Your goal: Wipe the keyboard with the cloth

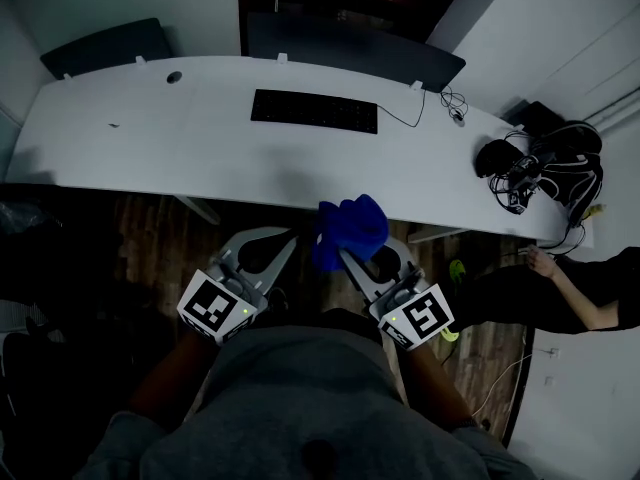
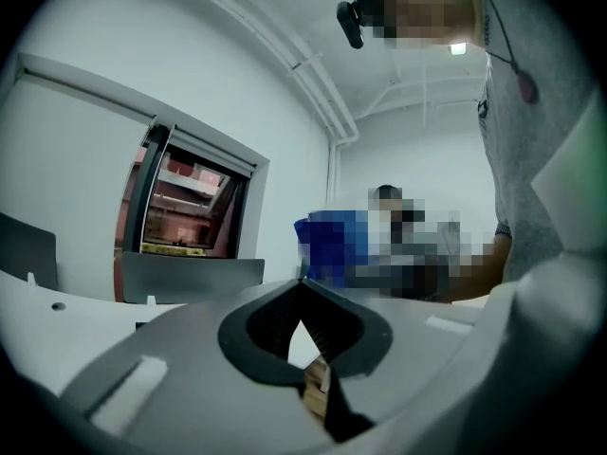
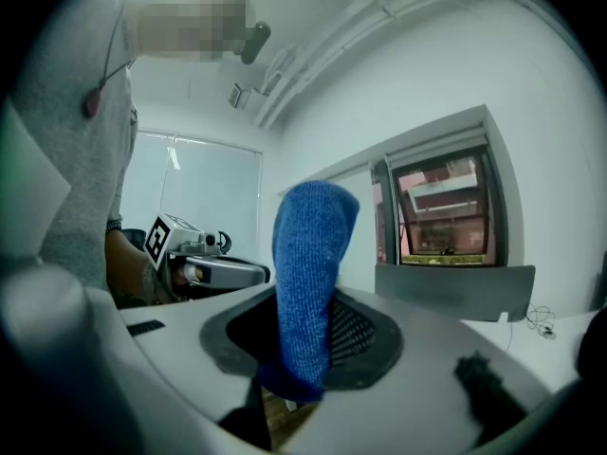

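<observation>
The black keyboard lies flat on the white desk, towards its far middle. Both grippers hang short of the desk's near edge, over the wooden floor and well away from the keyboard. My right gripper is shut on a blue cloth, which bunches up above its jaws. In the right gripper view the blue cloth stands upright, pinched between the jaws of the right gripper. My left gripper is just left of the cloth. In its own view the left gripper is shut with nothing in it.
Two dark panels stand along the desk's far edge. A cable runs right from the keyboard. Black gear and tangled cables sit at the desk's right end. Another person's arm is at the right.
</observation>
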